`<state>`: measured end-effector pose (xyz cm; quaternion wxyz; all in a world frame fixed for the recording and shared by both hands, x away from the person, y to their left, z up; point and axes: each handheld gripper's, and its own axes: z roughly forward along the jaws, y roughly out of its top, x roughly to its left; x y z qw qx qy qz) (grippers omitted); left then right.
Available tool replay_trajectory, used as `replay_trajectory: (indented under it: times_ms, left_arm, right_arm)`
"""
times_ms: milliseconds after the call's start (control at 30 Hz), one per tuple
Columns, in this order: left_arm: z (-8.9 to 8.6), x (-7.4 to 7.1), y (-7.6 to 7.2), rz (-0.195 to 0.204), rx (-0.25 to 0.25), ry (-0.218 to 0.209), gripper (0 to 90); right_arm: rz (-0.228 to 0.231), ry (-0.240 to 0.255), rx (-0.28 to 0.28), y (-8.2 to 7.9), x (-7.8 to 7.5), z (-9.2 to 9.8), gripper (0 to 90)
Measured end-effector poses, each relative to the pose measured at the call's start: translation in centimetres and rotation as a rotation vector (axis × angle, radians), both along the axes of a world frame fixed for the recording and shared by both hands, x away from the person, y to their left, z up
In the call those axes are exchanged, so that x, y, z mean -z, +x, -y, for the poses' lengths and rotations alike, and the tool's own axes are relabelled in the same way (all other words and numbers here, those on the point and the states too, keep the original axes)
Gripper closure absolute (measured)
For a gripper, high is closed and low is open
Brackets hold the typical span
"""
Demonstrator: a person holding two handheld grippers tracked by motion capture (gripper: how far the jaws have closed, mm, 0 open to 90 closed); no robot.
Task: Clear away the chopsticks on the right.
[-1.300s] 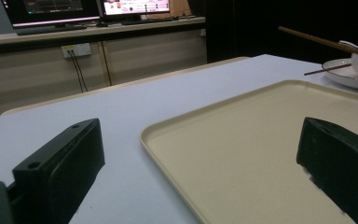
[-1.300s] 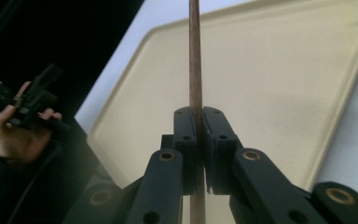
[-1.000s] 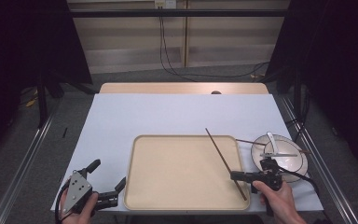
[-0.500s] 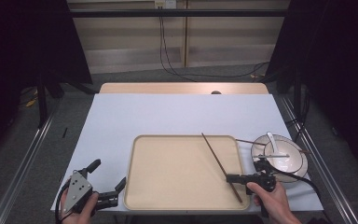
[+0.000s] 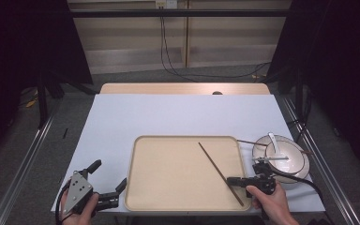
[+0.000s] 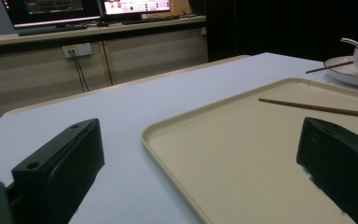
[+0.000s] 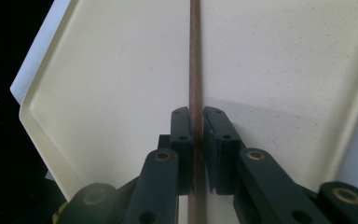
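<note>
monitor screens (image 6: 93, 9) too blurred, no text readable anywhere

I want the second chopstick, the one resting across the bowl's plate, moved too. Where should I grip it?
Grip the free end of the chopstick that sticks out past the plate toward the tray, coming from the tray side with jaws across its thin shaft; the bowl and spoon crowd its other end.

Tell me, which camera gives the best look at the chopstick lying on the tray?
The high view: it shows the whole chopstick slanting across the tray, its near end at the right gripper. The right gripper view shows a close stretch of it between the jaws; the left gripper view shows part of it side-on.
</note>
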<state>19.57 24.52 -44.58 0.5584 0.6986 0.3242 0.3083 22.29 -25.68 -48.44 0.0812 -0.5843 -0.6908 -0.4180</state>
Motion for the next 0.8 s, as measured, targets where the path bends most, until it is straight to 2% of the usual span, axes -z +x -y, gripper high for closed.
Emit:
replay_trajectory:
  times_ms: [133, 167, 200, 267, 333, 400, 500, 533, 567, 667, 700, 733, 767, 800]
  left_arm:
    - [0.0, 0.0, 0.0, 0.001, 0.0, 0.003, 0.6]
    - [0.0, 0.0, 0.0, -0.001, 0.001, -0.002, 0.6]
    - [0.0, 0.0, 0.0, -0.003, 0.003, -0.004, 0.7]
    - [0.0, 0.0, 0.0, -0.001, 0.001, -0.002, 0.7]
    - [0.0, 0.0, 0.0, -0.004, 0.004, -0.004, 0.7]
    - [0.0, 0.0, 0.0, -0.004, -0.003, -0.007, 0.6]
    - [0.0, 0.0, 0.0, -0.003, -0.002, -0.007, 0.7]
    - [-0.1, 0.0, 0.0, -0.004, 0.002, -0.008, 0.7]
    - [-0.1, 0.0, 0.0, -0.004, 0.002, -0.008, 0.7]
    - [0.0, 0.0, 0.0, -0.006, 0.003, 0.001, 0.6]
    - [0.0, 0.0, 0.0, -0.005, 0.0, 0.0, 0.7]
    - [0.0, 0.0, 0.0, -0.004, -0.001, -0.006, 0.7]
    - [0.0, 0.0, 0.0, -0.004, -0.001, -0.006, 0.7]
    - [-0.1, 0.0, 0.1, -0.004, -0.007, 0.003, 0.7]
  right_arm:
    - [0.008, 0.002, -0.003, 0.0, -0.1, 0.1, 76.1]
    - [0.021, -0.005, 0.002, 0.0, -0.2, 0.2, 72.9]
    - [0.048, -0.003, 0.001, 0.0, -0.5, 0.4, 72.8]
    - [0.065, 0.002, 0.001, 0.0, -0.7, 0.5, 72.3]
    - [0.093, 0.012, -0.005, -0.2, -1.1, 0.7, 66.7]
    - [0.13, -0.003, -0.031, -0.4, -1.5, 0.7, 63.3]
    - [0.203, 0.004, -0.076, -1.0, -2.5, 0.7, 55.8]
    - [0.247, -0.003, -0.096, -1.2, -3.1, 0.9, 52.4]
    - [0.247, -0.003, -0.096, -1.2, -3.1, 0.9, 52.4]
    - [0.287, -0.01, -0.127, -1.4, -3.9, 1.7, 46.4]
    - [0.316, -0.008, -0.136, -1.5, -4.1, 2.0, 43.7]
    - [0.37, -0.012, -0.165, -1.6, -4.8, 2.8, 39.3]
    - [0.37, -0.012, -0.165, -1.6, -4.8, 2.8, 39.3]
    - [0.394, -0.006, -0.181, -1.7, -5.1, 3.1, 37.8]
